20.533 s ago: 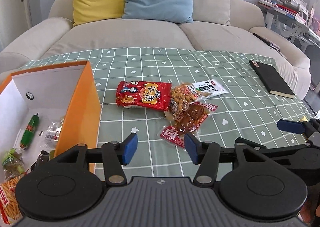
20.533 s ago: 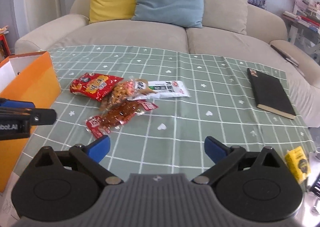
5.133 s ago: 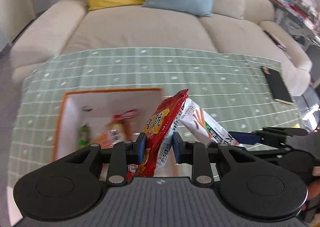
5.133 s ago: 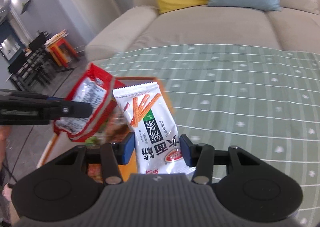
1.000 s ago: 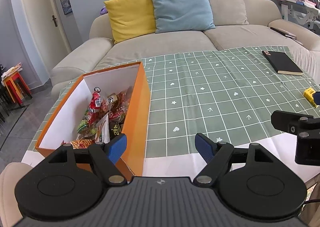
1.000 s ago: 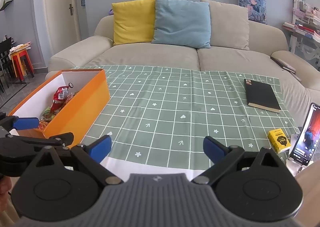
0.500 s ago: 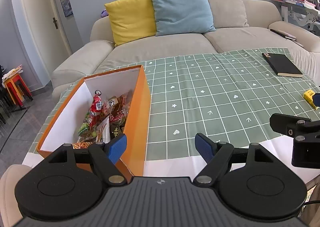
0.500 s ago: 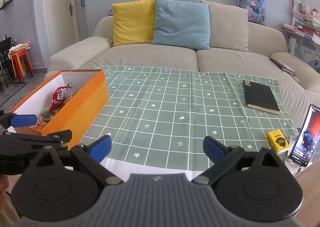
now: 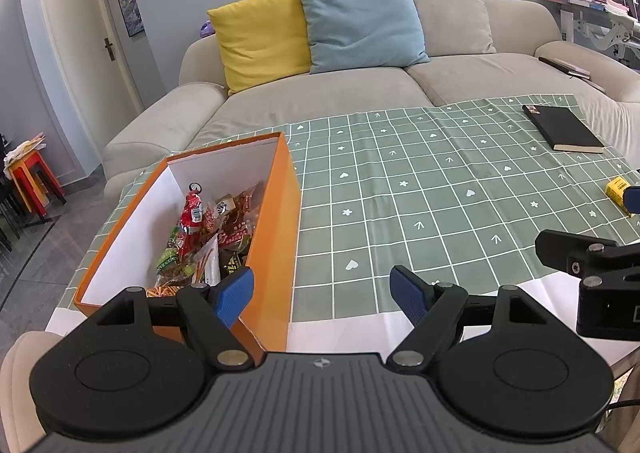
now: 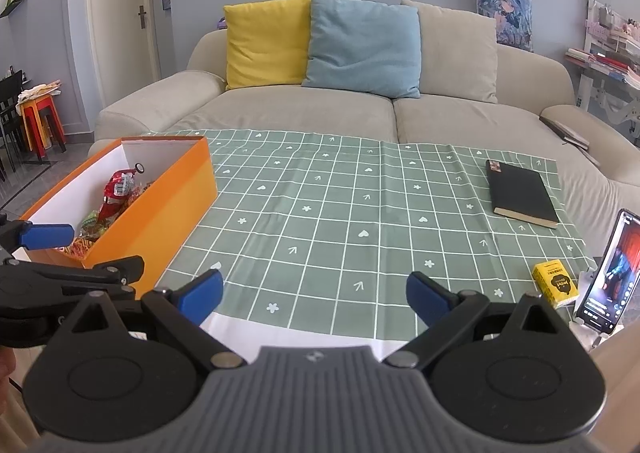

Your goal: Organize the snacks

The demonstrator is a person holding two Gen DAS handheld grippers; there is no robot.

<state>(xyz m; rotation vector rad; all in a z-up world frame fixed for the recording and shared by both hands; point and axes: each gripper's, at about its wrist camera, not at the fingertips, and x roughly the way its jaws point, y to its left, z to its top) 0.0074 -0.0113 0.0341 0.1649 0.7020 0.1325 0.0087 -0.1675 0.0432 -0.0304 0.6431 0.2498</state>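
With every snack packet [image 9: 208,237] lying in the orange box [image 9: 276,213], you look finished.
Your left gripper [image 9: 322,291] and right gripper [image 10: 316,291] hang empty, jaws wide, off the table's near edge; the box sits at its left edge.

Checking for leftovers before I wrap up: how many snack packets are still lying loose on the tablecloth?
0. The green tablecloth holds only a black notebook and a small yellow box. All visible snack packets sit inside the orange box.
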